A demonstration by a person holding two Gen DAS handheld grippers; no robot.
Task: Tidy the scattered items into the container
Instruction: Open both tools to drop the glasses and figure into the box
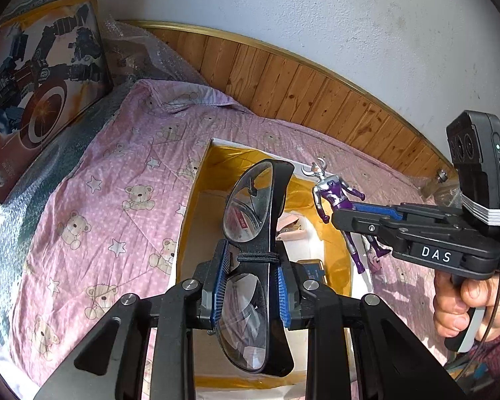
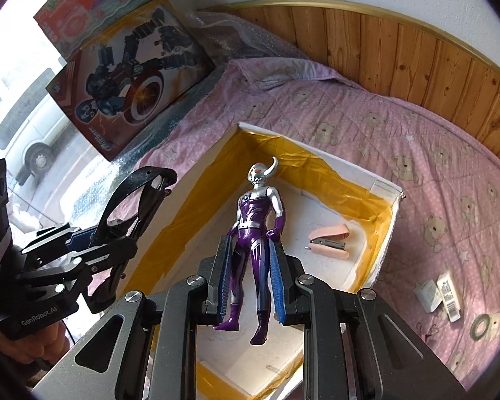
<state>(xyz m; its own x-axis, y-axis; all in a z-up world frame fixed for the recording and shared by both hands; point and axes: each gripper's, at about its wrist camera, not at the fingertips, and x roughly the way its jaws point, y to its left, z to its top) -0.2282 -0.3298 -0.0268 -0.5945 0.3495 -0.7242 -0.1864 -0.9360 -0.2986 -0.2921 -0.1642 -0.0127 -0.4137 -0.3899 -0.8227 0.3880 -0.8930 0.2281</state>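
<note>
While both grippers hover above the white foam box with yellow-taped walls, left gripper is clamped on black-framed glasses, long axis running forward along the fingers. Right gripper is clamped on the purple-and-silver toy figure at the legs, head forward. Box lies directly below both; drop path looks clear. Pink stapler already inside. White labelled packets and tape roll remain on the pink bear-print bed quilt, nearer the right hand.
</note>
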